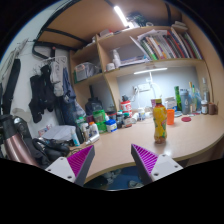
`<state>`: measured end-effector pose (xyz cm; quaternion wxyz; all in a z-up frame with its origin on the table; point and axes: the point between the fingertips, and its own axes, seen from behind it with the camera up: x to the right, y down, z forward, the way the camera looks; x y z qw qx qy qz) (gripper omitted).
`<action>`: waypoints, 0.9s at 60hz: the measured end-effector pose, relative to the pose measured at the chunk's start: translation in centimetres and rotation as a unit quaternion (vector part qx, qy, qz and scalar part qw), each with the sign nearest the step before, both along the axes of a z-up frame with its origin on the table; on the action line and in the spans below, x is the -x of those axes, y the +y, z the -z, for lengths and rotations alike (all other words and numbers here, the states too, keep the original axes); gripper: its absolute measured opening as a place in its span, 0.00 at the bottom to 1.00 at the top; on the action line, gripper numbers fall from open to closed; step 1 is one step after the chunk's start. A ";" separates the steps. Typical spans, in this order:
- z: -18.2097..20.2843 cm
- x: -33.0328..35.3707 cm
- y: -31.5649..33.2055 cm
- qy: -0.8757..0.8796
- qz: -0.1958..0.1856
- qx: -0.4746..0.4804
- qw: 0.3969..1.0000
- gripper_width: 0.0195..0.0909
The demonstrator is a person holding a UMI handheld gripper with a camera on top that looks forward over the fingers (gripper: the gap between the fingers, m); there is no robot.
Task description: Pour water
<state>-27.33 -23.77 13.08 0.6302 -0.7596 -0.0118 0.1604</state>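
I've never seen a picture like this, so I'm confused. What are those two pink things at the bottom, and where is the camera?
The camera sits on a hand-held gripper, a tool a person carries. It looks forward along the tool's two fingers, so the pink things are the pads on those fingers. The fingers are open and hold nothing.

Ahead of them is a light wooden desk. On it, beyond the fingers, stands a bottle of yellow-orange drink, not touched by the tool. More bottles and jars crowd the back of the desk by the wall. Above are shelves with books and a lamp. On the wall beside the desk hang dark bags or clothes.
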 end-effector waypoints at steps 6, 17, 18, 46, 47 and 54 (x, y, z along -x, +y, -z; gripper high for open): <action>-0.9 0.2 -0.7 -0.002 -0.002 -0.012 1.000 0.87; -1.5 0.3 -1.1 -0.004 -0.002 -0.024 1.000 0.86; -1.6 0.1 -1.0 -0.005 -0.001 -0.025 1.000 0.86; 2.7 -18.4 11.6 -0.085 0.146 -0.050 0.984 0.87; 2.9 -18.9 12.3 -0.083 0.150 -0.049 0.984 0.87; 4.3 -20.0 16.7 -0.077 0.146 -0.038 0.986 0.87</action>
